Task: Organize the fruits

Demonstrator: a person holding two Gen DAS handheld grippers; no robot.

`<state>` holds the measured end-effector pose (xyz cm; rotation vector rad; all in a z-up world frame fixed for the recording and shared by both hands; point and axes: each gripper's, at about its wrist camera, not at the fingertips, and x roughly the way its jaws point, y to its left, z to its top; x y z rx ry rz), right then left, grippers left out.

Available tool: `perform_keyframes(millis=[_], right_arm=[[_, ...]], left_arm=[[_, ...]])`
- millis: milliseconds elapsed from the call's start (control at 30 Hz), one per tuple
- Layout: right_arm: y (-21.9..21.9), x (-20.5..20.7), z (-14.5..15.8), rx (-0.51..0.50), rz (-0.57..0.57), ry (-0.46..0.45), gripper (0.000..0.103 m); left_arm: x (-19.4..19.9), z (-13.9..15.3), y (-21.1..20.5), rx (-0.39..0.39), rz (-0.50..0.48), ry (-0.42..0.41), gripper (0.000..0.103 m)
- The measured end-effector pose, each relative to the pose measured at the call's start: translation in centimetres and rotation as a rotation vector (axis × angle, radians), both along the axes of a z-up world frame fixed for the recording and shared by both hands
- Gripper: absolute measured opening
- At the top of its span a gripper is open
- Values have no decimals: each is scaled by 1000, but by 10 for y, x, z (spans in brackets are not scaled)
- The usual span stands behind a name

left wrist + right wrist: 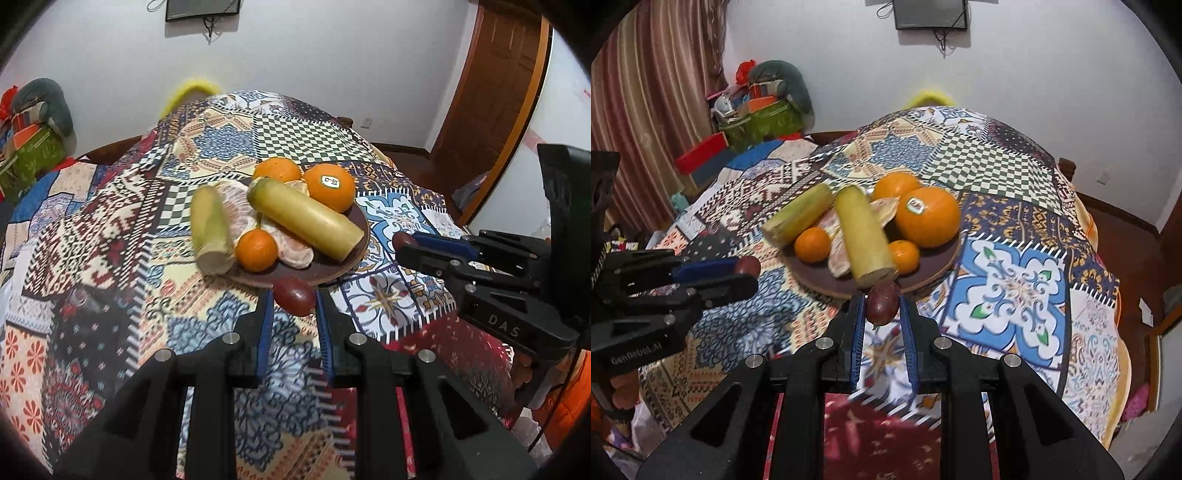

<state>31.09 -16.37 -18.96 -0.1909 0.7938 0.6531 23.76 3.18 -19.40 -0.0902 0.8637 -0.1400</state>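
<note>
One small dark-red fruit (pixel 294 300) is clamped in the left gripper (pixel 293 306), another (pixel 882 302) in the right gripper (pixel 882 308), both just before the plate (pixel 332 271). Being light, smooth and probably soft-skinned, each is best pinched gently across its middle.

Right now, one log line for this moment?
left gripper: shut on red fruit | right gripper: shut on dark-red fruit | plate: full

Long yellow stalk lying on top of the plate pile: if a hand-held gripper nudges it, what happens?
The yellow stalk looks like a smooth cylinder, so it would probably roll. It lies across peeled segments rather than flat on the plate, so likely unstable. It looks stiff, unlikely to bend.
</note>
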Motion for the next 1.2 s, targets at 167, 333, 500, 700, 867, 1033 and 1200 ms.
perform_keyframes(millis=[167,333,500,700,867,1033,1200], right_arm=[[2,20,-7,-13,-11,5,17],[4,35,-13,-13,-14,17,17],[8,42,-19,-24,-6,25,18],[10,43,-25,-34,-5,38,18],[8,44,-22,-30,-14,51,19],[3,36,-6,-19,-19,17,20],[-9,15,30,29,-32,-60,20]], left_arm=[[20,-7,-6,12,-15,20,22],[36,-16,-4,16,-9,46,22],[42,-21,-3,19,-6,48,22],[44,-23,-4,32,-5,44,23],[42,-18,-2,28,4,35,23],[26,4,-3,38,15,-19,23],[0,42,-3,36,37,-116,23]])
